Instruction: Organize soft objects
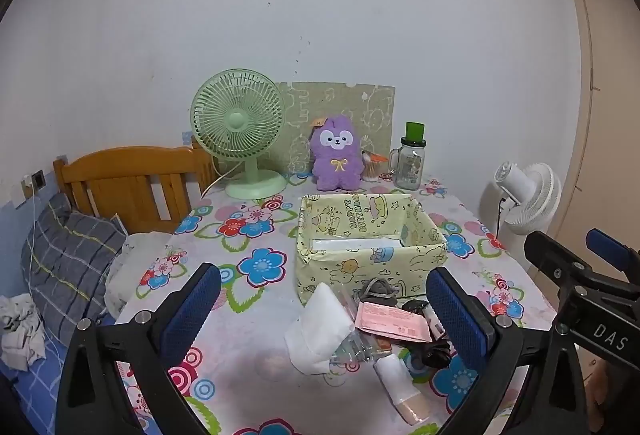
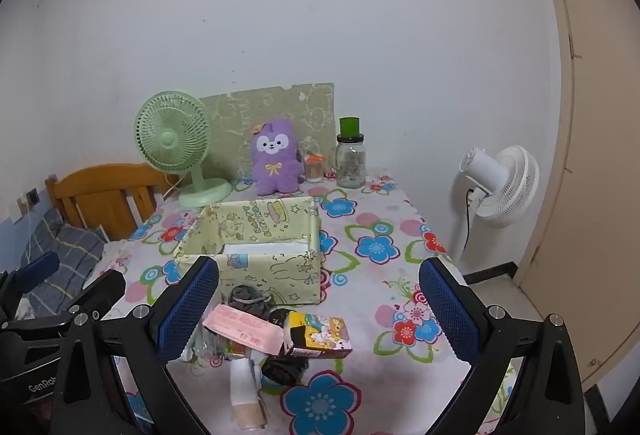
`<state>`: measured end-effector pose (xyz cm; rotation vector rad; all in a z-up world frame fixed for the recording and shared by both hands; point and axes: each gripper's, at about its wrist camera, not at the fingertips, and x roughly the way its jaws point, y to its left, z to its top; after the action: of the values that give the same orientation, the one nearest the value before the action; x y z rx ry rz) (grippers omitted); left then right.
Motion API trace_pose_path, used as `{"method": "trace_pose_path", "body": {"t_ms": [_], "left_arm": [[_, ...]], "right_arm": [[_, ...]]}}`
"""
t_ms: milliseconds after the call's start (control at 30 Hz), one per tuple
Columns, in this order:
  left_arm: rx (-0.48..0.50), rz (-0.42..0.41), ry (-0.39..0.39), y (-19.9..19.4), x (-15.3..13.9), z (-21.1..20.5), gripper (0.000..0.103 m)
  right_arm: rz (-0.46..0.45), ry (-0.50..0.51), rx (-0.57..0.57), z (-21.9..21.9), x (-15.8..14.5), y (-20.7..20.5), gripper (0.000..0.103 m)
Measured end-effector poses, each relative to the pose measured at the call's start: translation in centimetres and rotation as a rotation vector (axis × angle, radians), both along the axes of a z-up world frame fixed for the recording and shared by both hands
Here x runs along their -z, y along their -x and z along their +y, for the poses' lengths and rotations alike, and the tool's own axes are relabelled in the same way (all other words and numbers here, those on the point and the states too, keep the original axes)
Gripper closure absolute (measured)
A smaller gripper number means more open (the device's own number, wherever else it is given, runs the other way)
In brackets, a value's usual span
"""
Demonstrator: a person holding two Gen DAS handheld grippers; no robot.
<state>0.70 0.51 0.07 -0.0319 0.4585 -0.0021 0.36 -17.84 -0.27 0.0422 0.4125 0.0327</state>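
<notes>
Both the left gripper (image 1: 324, 309) and right gripper (image 2: 319, 301) hover with jaws wide apart, holding nothing. Soft-item pile (image 1: 360, 331) lies on the table (image 1: 248, 335), just before the yellow box (image 1: 370, 263). Green fan (image 1: 240, 131), purple plush (image 1: 337, 155) and jar (image 1: 410, 163) stand behind.

On the table (image 1: 248, 363), the heap of small items (image 1: 376, 327) lies before the box (image 1: 368, 235), apparently touching it.

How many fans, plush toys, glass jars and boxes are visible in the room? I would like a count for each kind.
Fans: 2, a green fan and a white fan
Plush toys: 1, a purple toy
Glass jars: 1, jar
Boxes: 1, yellow box
Total: 5
</notes>
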Motion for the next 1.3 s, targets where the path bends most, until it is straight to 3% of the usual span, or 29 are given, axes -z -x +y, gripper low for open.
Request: {"method": "trace_pose_path", "body": {"t_ms": [1300], "left_arm": [[0.023,0.028,-0.016,-2.2,-0.2,-0.8,0.0]], "right_arm": [[-0.015,-0.017,-0.002,-0.5,0.0,-1.3,0.002]]}}
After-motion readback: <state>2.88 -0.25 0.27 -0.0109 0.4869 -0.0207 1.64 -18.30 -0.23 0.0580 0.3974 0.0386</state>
